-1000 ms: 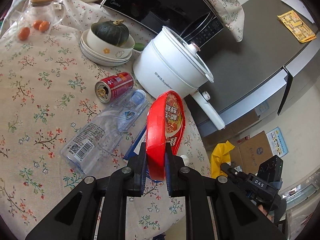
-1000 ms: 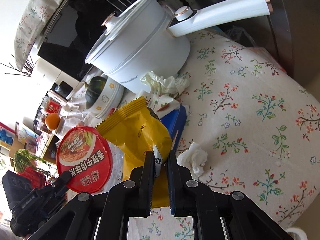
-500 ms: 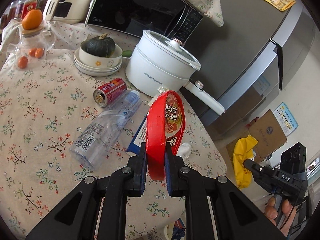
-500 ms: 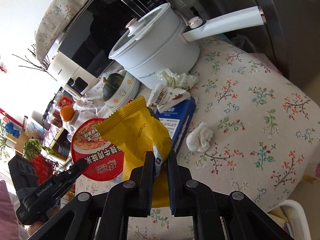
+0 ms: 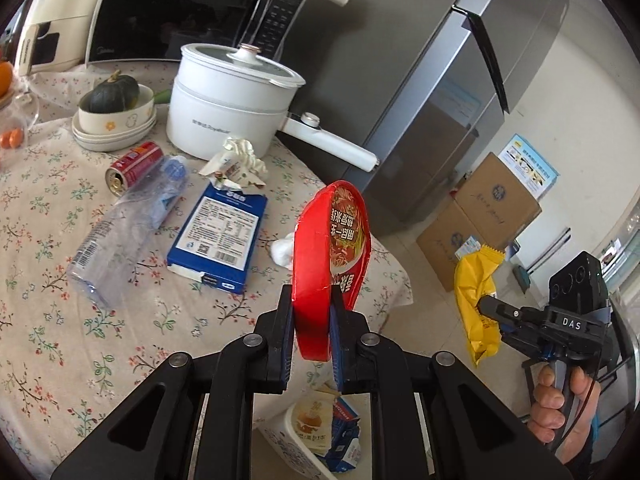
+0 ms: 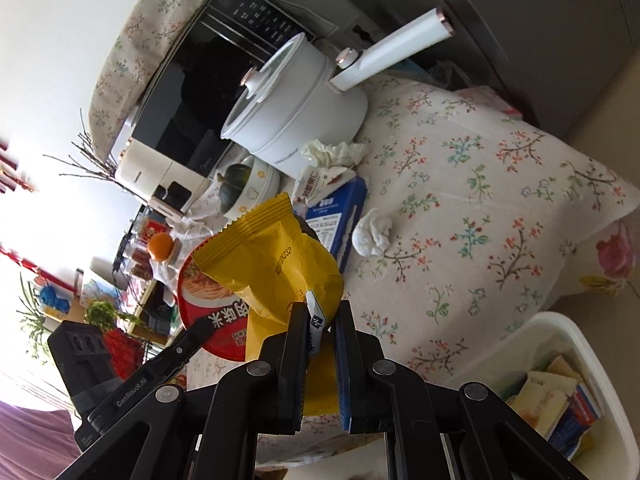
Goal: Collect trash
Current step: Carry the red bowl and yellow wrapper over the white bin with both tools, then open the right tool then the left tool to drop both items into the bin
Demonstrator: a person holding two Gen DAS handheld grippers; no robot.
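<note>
Left gripper (image 5: 311, 320) pinches the rim of a red noodle-cup lid (image 5: 334, 248), held upright off the edge of the floral-clothed table (image 5: 80, 320). Right gripper (image 6: 322, 332) clamps a yellow snack bag (image 6: 280, 264). A white bin (image 6: 576, 344), apparently holding cartons, stands on the floor below. A blue carton (image 5: 218, 236) and a crumpled tissue (image 6: 372, 232) lie on the table.

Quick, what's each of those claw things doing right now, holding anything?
Left gripper: shut on the red noodle cup.
Right gripper: shut on the yellow bag.
</note>
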